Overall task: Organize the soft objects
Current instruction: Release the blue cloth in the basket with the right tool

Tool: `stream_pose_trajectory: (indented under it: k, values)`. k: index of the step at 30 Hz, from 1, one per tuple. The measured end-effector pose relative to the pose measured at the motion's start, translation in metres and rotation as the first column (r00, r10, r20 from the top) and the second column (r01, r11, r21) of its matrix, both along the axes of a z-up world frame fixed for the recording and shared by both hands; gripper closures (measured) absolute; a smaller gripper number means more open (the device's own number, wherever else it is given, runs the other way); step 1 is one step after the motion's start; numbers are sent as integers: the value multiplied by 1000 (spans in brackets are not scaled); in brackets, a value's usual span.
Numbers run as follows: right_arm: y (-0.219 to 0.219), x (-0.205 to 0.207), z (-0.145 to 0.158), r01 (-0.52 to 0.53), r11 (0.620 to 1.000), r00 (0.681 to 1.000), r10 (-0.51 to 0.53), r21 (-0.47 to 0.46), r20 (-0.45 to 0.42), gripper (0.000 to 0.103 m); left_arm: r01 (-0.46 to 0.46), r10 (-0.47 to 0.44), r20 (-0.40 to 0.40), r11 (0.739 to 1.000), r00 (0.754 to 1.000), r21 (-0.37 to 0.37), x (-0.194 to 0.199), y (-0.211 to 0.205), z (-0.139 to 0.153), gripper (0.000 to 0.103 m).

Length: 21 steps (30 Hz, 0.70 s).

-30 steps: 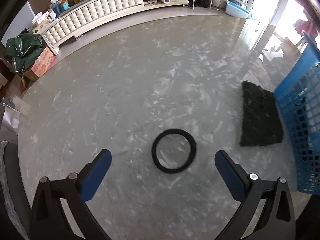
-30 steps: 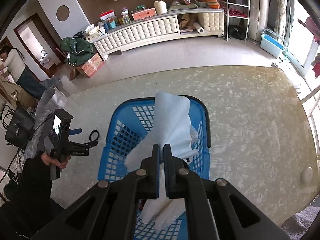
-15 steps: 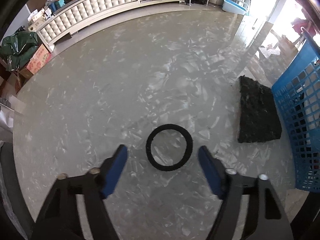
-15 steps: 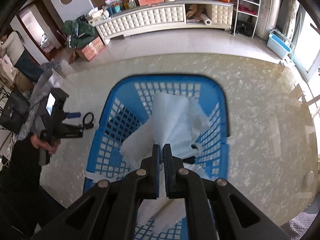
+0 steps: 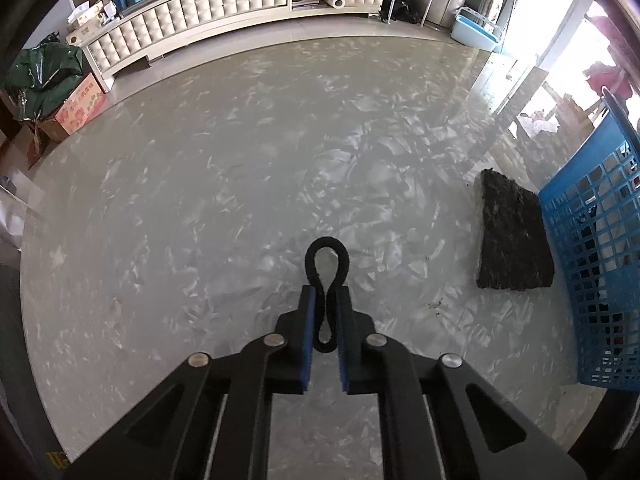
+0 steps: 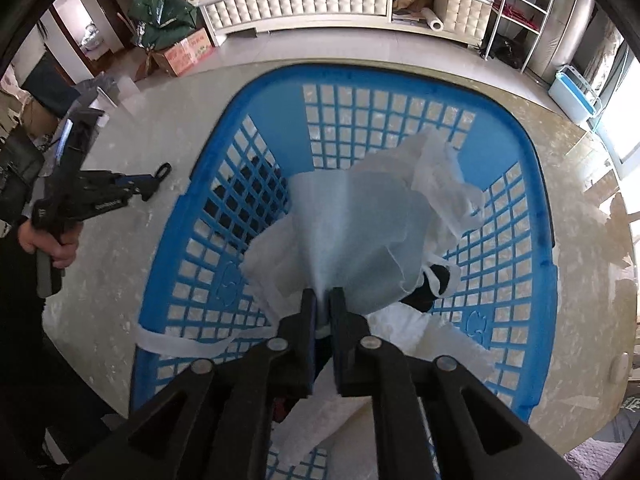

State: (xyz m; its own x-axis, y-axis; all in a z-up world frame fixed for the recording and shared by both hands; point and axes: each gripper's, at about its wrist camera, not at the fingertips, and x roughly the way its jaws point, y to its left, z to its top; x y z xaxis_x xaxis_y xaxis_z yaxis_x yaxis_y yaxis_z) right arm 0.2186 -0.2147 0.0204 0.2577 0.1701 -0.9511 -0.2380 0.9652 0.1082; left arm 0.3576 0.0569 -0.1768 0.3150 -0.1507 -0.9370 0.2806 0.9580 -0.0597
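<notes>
One dark pad (image 5: 514, 236) lies betw. left tool (image 5: 325, 296) & blue basket (image 5: 592, 248).

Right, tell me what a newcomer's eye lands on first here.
First the blue basket filling the right wrist view, with white cloth draped inside it between the right tool, whose jaws are opening. Then the black ring, squeezed into a figure-eight by the shut left tool on the marble table, a dark pad lying beside the basket.

The left hand-held gripper (image 5: 325, 300) has closed, pinching the black ring (image 5: 326, 264).
</notes>
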Motion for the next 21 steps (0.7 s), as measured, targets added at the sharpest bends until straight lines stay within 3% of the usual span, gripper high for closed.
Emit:
stream_pose_trajectory:
  k: [3,5,8,11,21]
  values:
    - [-6,0,2,14,1000,1000,-14,10,-2,78,0,0,8,1000,1000,6,-2,4,2,96]
    - [-9,-2,9,14,1000,1000,-14,24,13,50,6,-6,19,1000,1000,7,-7,2,6,96]
    - [-12,-8,19,15,1000,999,-15,-1,49,35,13,-13,45,1000,999,9,-14,-1,19,96]
    - [-16,-13,29,4,1000,997,-6,16,72,27,29,-29,73,1000,997,3,-25,-9,37,96]
    - [-60,-46,44,68,997,992,-72,47,99,17,141,-134,166,989,977,-33,-81,-57,108,96]
